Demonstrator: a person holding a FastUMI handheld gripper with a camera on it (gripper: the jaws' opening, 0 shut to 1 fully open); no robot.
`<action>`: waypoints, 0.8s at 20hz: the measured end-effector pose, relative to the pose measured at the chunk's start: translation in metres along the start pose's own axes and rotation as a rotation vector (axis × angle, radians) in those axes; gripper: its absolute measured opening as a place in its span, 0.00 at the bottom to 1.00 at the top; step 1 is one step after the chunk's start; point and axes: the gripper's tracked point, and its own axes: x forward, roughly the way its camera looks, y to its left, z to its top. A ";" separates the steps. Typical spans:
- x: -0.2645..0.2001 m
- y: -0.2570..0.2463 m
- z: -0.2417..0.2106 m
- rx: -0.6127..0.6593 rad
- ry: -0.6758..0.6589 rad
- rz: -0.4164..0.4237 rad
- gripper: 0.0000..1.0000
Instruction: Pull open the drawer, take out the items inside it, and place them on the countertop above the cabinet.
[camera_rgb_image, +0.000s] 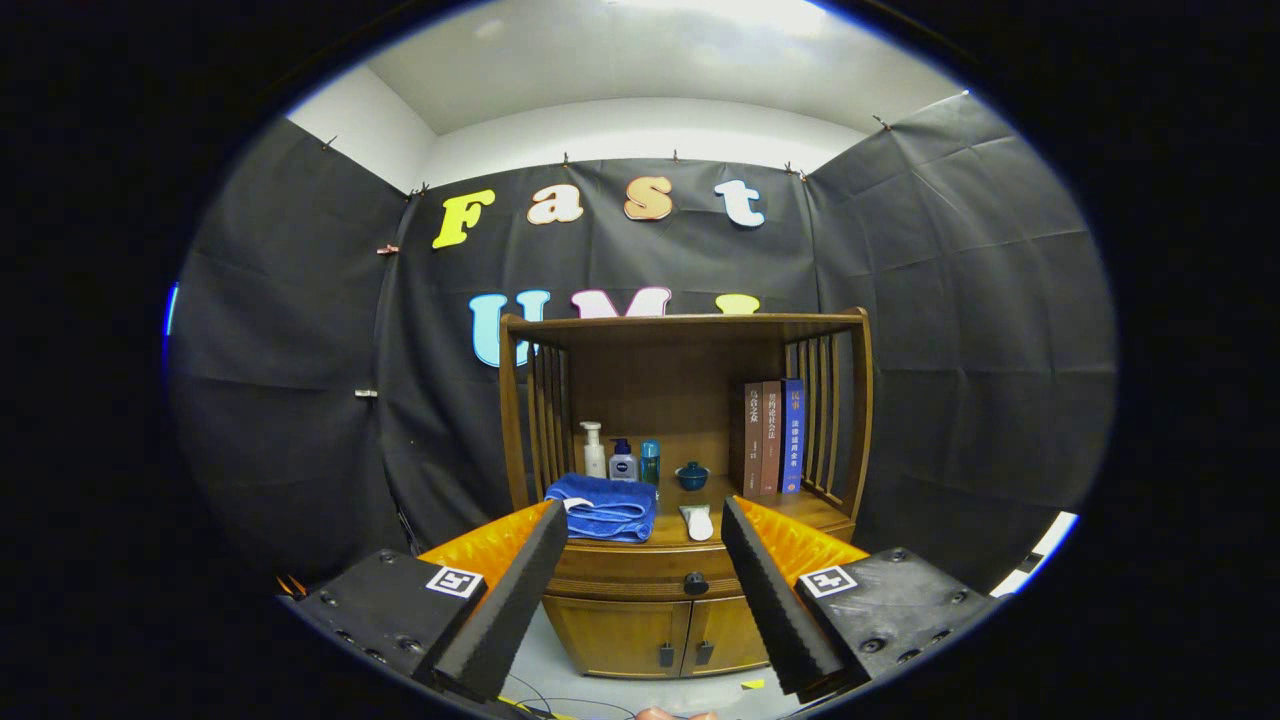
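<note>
**Gripper held wide in front of the closed drawer**

The gripper (640, 560) stands well apart from the wooden cabinet (690, 480), and its two fingers are spread wide with nothing between them. The claw is released; it touches nothing. Seen between the fingers is the front of the cabinet.

The drawer (640, 575) is just below the countertop (800, 510). It is shut, flush with the cabinet front, and its dark round knob (696, 583) sits a little to the right of the middle between the fingers. What lies inside the drawer cannot be seen. Under the drawer there are two small doors (660, 635), both closed, each with a dark handle near the middle seam.

On the countertop, at the left, lies a folded blue towel (603, 507). Just beside it, to the right, a small white object (697, 521) lies flat near the front edge. Behind the towel three bottles stand upright in a row: a white pump bottle (594, 451), a small bottle with a blue label (623, 462), and a teal one (650, 462). A small dark blue lidded bowl (692, 476) stands to the right of them. Three books (773, 436) stand upright against the right side of the shelf, next to the slatted side wall.

The cabinet stands on a pale floor (560, 670) before the black cloth wall (300, 400).
</note>
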 end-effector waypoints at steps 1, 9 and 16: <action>0.000 -0.002 -0.001 -0.001 0.002 -0.004 0.99; 0.001 -0.003 -0.002 -0.005 0.002 -0.011 0.99; 0.003 -0.008 0.002 -0.015 0.009 -0.020 0.99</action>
